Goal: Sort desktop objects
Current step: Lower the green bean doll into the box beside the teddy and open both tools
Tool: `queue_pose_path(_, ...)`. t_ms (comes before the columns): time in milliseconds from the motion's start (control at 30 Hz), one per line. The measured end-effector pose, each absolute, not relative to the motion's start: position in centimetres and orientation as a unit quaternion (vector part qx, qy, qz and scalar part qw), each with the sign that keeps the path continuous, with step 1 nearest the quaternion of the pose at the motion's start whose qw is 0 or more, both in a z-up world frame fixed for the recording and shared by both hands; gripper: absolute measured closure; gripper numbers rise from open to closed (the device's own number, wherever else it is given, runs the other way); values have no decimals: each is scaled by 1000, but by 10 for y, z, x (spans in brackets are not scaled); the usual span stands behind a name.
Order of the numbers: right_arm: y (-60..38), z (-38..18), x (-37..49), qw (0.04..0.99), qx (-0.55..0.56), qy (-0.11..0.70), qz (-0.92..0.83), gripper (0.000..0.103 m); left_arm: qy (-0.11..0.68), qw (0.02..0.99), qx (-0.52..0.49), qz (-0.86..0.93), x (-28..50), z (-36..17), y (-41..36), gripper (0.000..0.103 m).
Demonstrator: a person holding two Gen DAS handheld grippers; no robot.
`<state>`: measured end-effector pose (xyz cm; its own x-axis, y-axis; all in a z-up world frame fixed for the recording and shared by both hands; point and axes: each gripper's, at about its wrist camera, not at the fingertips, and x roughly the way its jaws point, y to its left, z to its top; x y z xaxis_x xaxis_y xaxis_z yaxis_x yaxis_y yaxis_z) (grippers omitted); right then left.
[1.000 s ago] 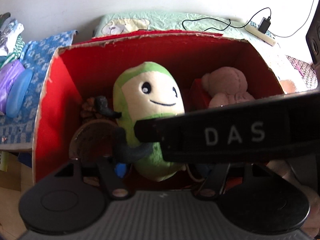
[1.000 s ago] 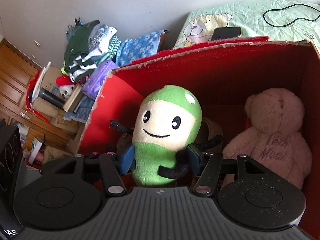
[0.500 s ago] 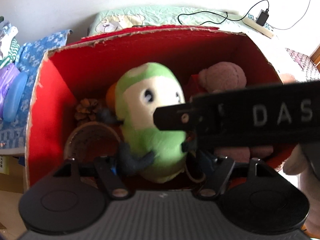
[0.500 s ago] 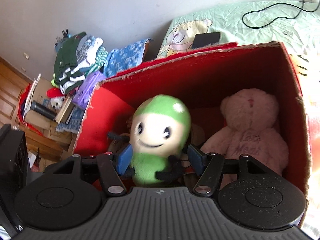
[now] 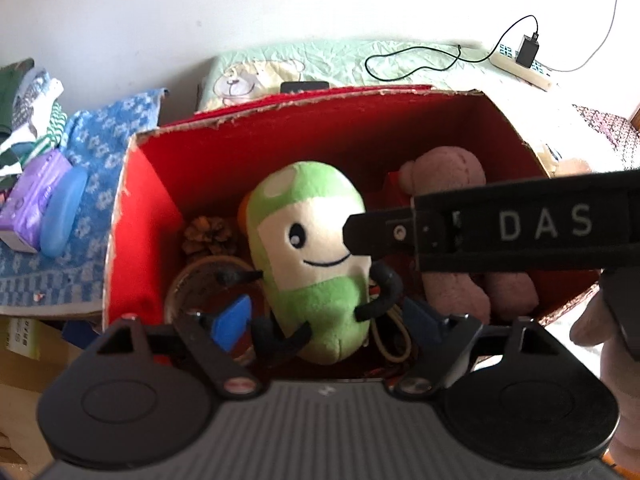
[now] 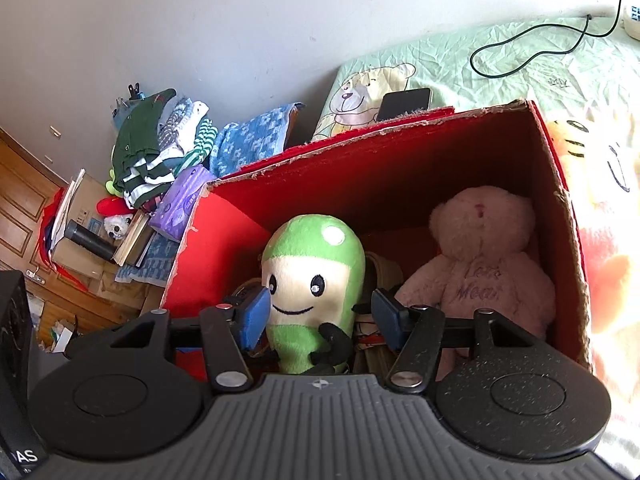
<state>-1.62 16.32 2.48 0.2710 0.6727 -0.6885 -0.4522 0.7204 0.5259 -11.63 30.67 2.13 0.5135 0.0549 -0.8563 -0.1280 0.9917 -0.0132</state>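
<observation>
A green and cream plush toy (image 5: pixel 316 256) with a smiling face and black arms stands upright inside a red cardboard box (image 5: pixel 136 216). It also shows in the right wrist view (image 6: pixel 314 284), in the same box (image 6: pixel 560 184). A pink teddy bear (image 6: pixel 484 264) sits to its right; it also shows in the left wrist view (image 5: pixel 452 184). My left gripper (image 5: pixel 328 320) is open, its blue pads either side of the toy's lower body without touching. My right gripper (image 6: pixel 320 316) is open above the box, pads apart from the toy. Its black body marked DAS (image 5: pixel 520 228) crosses the left wrist view.
A pine cone (image 5: pixel 208 234) and a round wooden object (image 5: pixel 204 284) lie in the box's left part. A green bear-print sheet (image 6: pixel 500 68) with a phone (image 6: pixel 404 102) and a black cable (image 6: pixel 532 52) lies behind. Folded clothes (image 6: pixel 160 152) and a blue towel (image 5: pixel 92 168) are at the left.
Both grippers have pulled back and up from the box. The right gripper has let go of the green toy, which now stands free in the box.
</observation>
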Motion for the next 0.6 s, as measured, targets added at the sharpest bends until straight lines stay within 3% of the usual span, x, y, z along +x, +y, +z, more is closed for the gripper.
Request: queue_pose_path(600,147,24,-28,809,128,467,334,49,504,860,-66,49,-106,7,311,27)
